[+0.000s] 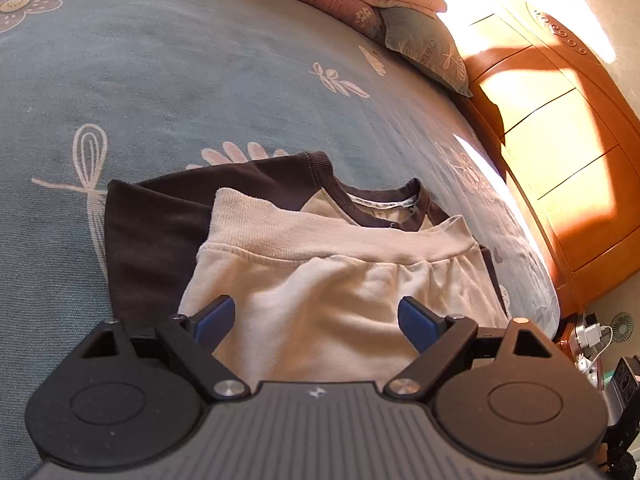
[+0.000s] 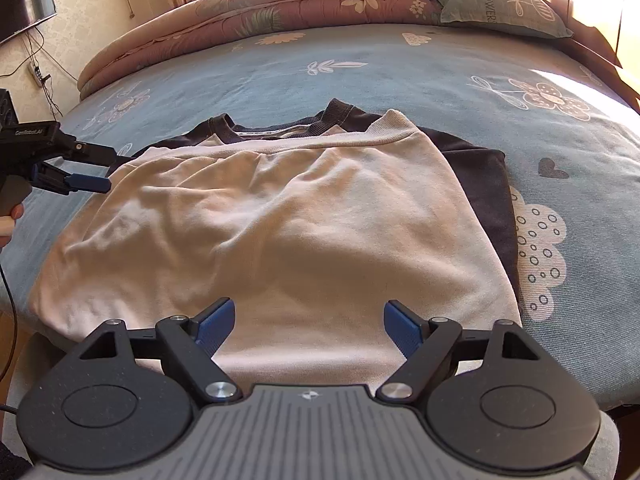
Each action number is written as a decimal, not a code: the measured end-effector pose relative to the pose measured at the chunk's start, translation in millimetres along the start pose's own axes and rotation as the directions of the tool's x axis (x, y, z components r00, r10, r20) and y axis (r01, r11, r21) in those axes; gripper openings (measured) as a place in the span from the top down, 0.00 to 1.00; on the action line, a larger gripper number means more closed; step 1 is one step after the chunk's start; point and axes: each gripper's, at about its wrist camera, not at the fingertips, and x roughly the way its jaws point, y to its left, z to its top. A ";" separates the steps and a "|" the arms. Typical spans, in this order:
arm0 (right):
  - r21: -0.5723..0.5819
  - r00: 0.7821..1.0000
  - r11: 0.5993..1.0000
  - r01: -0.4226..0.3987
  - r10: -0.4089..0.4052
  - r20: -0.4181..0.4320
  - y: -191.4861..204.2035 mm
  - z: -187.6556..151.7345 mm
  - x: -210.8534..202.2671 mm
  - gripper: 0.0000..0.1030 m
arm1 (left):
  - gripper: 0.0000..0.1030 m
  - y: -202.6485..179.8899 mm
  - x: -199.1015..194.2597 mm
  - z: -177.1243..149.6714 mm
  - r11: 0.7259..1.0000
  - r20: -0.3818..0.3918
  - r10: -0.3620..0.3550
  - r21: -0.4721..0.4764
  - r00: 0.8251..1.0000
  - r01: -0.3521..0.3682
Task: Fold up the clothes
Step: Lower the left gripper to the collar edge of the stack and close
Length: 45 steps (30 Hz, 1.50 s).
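Note:
A cream shirt (image 2: 288, 216) with dark brown sleeves and collar (image 2: 340, 114) lies folded on the blue flowered bedsheet (image 2: 400, 68), its hem band doubled up near the neckline. My right gripper (image 2: 309, 314) hovers open over the shirt's near edge, nothing between its blue pads. My left gripper (image 1: 318, 314) is also open, above the cream fabric (image 1: 320, 292) at the shirt's side. In the right wrist view the left gripper (image 2: 102, 168) sits at the shirt's left edge, held by a hand. A dark sleeve (image 1: 152, 232) lies flat beside the cream body.
A rolled pink quilt (image 2: 260, 4) and a blue pillow (image 2: 500, 4) lie at the bed's far side. A wooden headboard (image 1: 560, 128) stands past the pillow. Chargers and cables (image 1: 592, 336) sit below the bed edge. A wall screen (image 2: 24, 4) hangs at the left.

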 end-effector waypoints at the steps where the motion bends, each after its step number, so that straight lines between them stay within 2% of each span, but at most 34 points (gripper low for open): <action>1: 0.000 1.000 1.000 -0.005 0.005 0.001 0.6 0.8 -0.6 0.16 | 0.15 2.1 3.6 1.0 1.000 -0.008 0.009 -0.006 1.000 -0.009; 4: -0.005 1.000 1.000 -0.029 0.029 0.007 4.9 7.3 -1.9 0.16 | 0.13 2.1 5.2 5.4 0.999 -0.037 0.038 0.002 0.999 -0.038; 7: -0.030 0.998 0.997 -0.066 0.067 0.017 15.2 17.0 -2.1 0.15 | 0.13 3.4 -14.5 9.3 0.999 -0.022 0.034 0.006 0.999 -0.033; 10: -0.085 0.994 0.991 -0.102 0.105 0.022 33.7 27.0 2.2 0.15 | 0.13 20.9 -36.7 12.3 0.999 0.011 0.005 -0.044 1.000 -0.004; 12: -0.117 0.992 0.985 -0.123 0.126 0.020 45.3 31.3 6.3 0.15 | 0.13 43.3 -45.5 10.5 0.992 0.024 -0.018 -0.124 1.000 0.021; 14: -0.148 0.989 0.978 -0.146 0.149 0.012 57.7 32.9 10.8 0.15 | 0.13 68.6 -50.0 6.7 0.974 0.032 -0.048 -0.219 0.998 0.054; 17: -0.183 0.985 0.968 -0.170 0.172 -0.008 70.5 31.3 15.7 0.15 | 0.15 101.6 -43.8 -4.6 0.932 0.035 -0.118 -0.342 0.992 0.123; 21: -0.207 0.986 0.964 -0.164 0.160 -0.036 75.9 27.4 20.6 0.15 | 0.15 121.3 -31.9 -7.6 0.891 0.075 -0.208 -0.397 0.975 0.221; 23: -0.198 0.988 0.968 -0.155 0.149 -0.045 74.7 27.2 22.8 0.15 | 0.15 122.3 -24.0 -0.7 0.887 0.081 -0.229 -0.393 0.970 0.242; 32: -0.182 0.993 0.976 -0.117 0.111 -0.045 72.8 33.3 25.5 0.15 | 0.15 112.5 18.4 45.0 0.904 0.067 -0.285 -0.313 0.956 0.292; 34: -0.179 0.993 0.977 -0.114 0.108 -0.047 72.7 34.6 26.9 0.15 | 0.16 109.7 17.2 41.8 0.909 0.057 -0.292 -0.293 0.955 0.296; 38: -0.186 0.992 0.975 -0.119 0.112 -0.051 73.4 35.6 28.7 0.15 | 0.27 113.9 4.2 13.1 0.902 -0.001 -0.333 -0.290 0.943 0.318; 41: -0.186 0.992 0.975 -0.122 0.113 -0.054 72.5 36.0 30.3 0.15 | 0.27 112.5 -1.8 2.8 0.904 -0.037 -0.349 -0.278 0.936 0.326; 45: -0.177 0.992 0.977 -0.119 0.111 -0.055 71.7 36.3 31.5 0.15 | 0.28 109.8 12.4 21.0 0.910 -0.043 -0.346 -0.257 0.937 0.324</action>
